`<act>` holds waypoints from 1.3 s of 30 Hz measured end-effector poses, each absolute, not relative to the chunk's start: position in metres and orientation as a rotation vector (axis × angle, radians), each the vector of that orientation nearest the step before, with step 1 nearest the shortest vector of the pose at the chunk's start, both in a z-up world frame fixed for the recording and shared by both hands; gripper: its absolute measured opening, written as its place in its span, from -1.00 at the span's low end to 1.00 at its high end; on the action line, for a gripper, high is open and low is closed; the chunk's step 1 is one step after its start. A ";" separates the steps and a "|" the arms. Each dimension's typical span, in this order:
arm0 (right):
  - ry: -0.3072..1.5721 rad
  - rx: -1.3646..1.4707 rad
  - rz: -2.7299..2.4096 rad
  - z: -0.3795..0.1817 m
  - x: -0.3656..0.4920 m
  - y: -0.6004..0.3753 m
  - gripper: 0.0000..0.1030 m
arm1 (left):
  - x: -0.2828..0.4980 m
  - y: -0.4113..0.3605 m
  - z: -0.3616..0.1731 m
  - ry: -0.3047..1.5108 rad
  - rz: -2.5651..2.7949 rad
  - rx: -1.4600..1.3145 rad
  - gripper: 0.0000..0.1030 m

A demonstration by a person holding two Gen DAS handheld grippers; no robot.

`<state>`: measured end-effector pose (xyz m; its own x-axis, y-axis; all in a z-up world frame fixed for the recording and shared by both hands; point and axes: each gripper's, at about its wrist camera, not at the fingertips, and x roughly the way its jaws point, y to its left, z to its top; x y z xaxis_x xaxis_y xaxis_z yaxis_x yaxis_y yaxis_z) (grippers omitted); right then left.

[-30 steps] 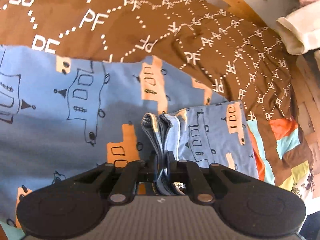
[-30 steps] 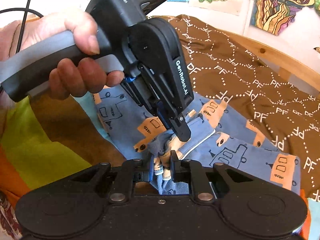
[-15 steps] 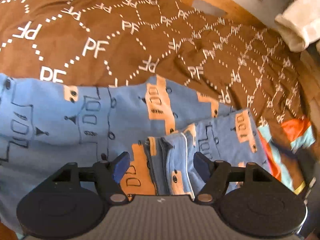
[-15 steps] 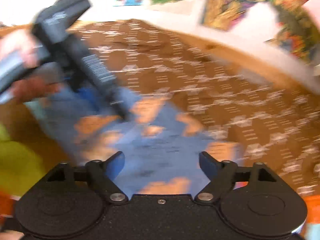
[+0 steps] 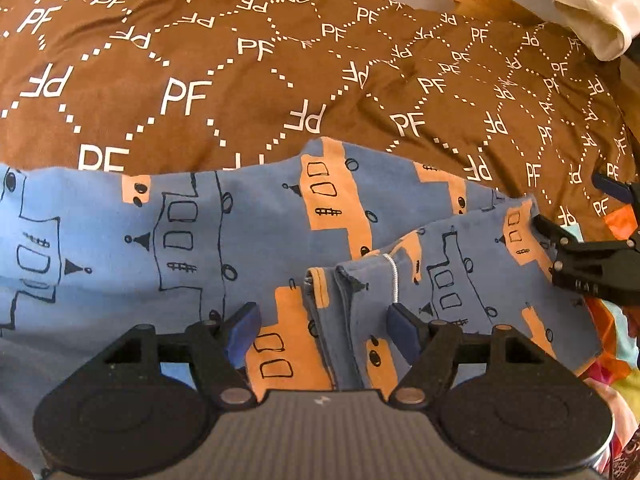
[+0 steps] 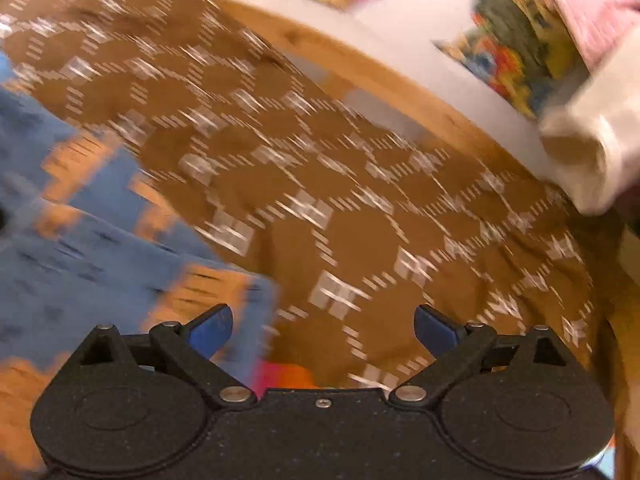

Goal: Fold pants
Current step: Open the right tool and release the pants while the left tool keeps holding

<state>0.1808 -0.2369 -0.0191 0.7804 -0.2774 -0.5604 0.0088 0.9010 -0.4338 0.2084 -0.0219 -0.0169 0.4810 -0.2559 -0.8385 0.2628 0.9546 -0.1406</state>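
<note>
Blue pants with orange vehicle prints lie folded on the bed, a second layer doubled over at the right. My left gripper hangs open just above them. The stacked fabric edges and a white cord lie between its blue pads, which do not press on them. The right wrist view is blurred by motion. There my right gripper has its jaws opening wide, nothing between them, with the pants off to its left. From the left wrist view, the right gripper sits at the pants' right corner.
A brown blanket with white PF lettering covers the bed beyond the pants. A wooden bed rail curves behind it. A cream cloth hangs at the far right. Colourful patchwork shows at the right edge, and pictures hang on the wall.
Both grippers were shut on the bunched edge of the pants and have let go and opened. The right gripper has swung to the right, away from the left one.
</note>
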 end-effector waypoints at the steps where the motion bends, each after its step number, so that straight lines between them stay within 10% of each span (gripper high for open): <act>1: 0.678 -0.427 -0.187 -0.022 0.182 -0.244 0.89 | 0.209 -0.021 -0.017 1.025 -0.316 -0.001 0.46; 14: 0.688 -0.415 -0.010 -0.028 0.106 -0.202 0.98 | 0.211 -0.022 -0.017 1.035 -0.305 0.012 0.48; 22: 0.600 -0.357 -0.008 -0.004 0.091 -0.204 0.98 | 0.181 -0.018 -0.006 1.056 -0.262 0.024 0.98; 39: 0.593 -0.306 0.105 -0.005 0.082 -0.173 0.98 | 0.115 0.068 0.047 0.818 -0.038 -0.107 0.99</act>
